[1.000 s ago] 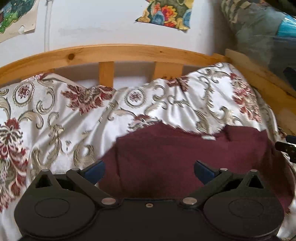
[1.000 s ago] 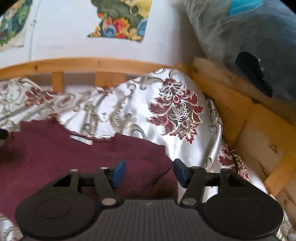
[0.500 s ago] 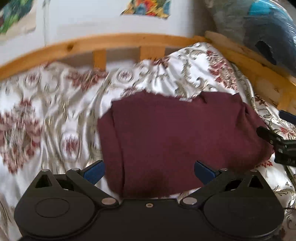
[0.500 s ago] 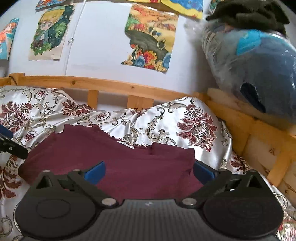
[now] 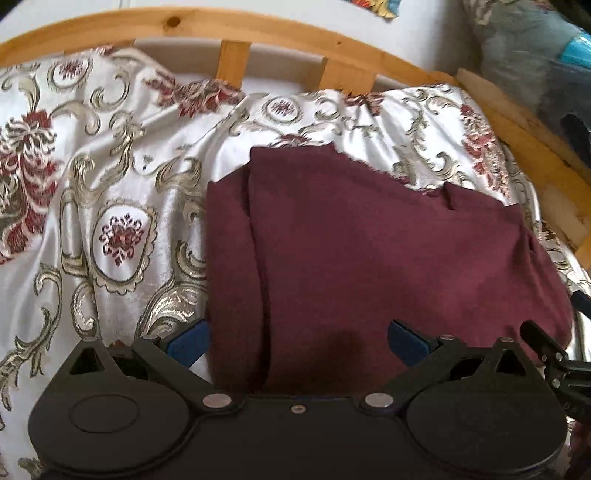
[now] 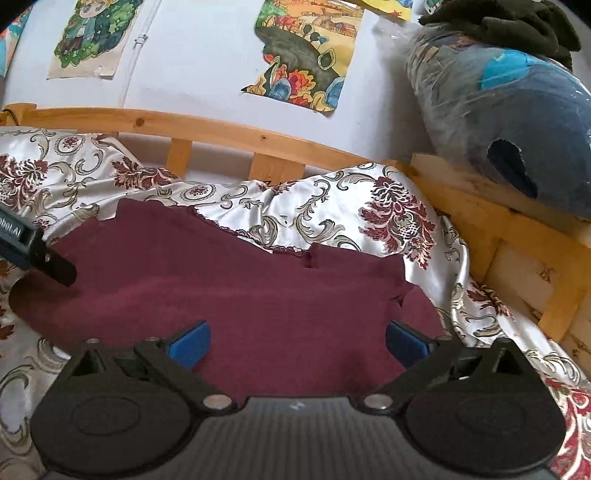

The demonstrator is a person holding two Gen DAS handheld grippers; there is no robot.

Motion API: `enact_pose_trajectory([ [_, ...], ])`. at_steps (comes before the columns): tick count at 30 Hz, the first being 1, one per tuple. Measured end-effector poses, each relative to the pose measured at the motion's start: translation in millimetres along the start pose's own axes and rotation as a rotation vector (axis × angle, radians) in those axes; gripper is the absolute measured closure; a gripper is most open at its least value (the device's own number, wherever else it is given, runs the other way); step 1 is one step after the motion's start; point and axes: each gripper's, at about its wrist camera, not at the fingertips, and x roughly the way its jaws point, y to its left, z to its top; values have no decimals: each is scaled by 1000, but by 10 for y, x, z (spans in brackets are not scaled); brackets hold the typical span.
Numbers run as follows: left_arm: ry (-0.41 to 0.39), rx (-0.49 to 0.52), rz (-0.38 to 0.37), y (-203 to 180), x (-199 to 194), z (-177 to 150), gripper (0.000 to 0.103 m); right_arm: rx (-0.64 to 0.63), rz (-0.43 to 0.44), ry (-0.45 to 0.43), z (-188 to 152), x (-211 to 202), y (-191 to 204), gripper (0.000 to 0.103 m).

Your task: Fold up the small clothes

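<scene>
Nearest to you, your left gripper (image 5: 297,341) stands with its blue pads (image 5: 188,343) spread wide and nothing pinched; the near edge of the maroon garment (image 5: 369,266) lies between and below them. Your right gripper (image 6: 297,341) has just been opening and now stands just as wide, its jaws apart over the near right part of the same garment, gripping none of it.

The garment itself lies flat on the floral satin bedspread (image 5: 122,192), a folded layer running down its left side in the left wrist view. Its scalloped neckline (image 6: 236,230) points away from you, toward the wooden bed rail (image 6: 221,129).

Left of the garment, the bedspread lies bare and rumpled. Past the garment's far edge the bedspread bunches up against the rail's slats. Right of the garment, the wooden frame turns a corner, and on it sits a clear plastic bag (image 6: 443,62) holding dark blue and bright blue cloth (image 6: 524,122), with a dark green bundle (image 6: 517,26) on top of it.

Beyond the rail, on the white wall, hang colourful pictures (image 6: 306,55).
</scene>
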Motion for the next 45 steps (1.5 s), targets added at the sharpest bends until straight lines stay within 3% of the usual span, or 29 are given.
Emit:
enact_pose_trajectory([
  [6, 64, -84, -25, 184, 214, 19, 1, -13, 15, -12, -31, 187, 100, 0],
  [12, 57, -163, -61, 303, 257, 48, 1, -35, 11, 42, -121, 341, 168, 0],
  [22, 61, -153, -58, 291, 267, 54, 1, -1, 53, 109, -201, 464, 132, 0],
  [45, 62, -135, -51, 291, 297, 44, 1, 12, 56, 102, -222, 452, 127, 0],
])
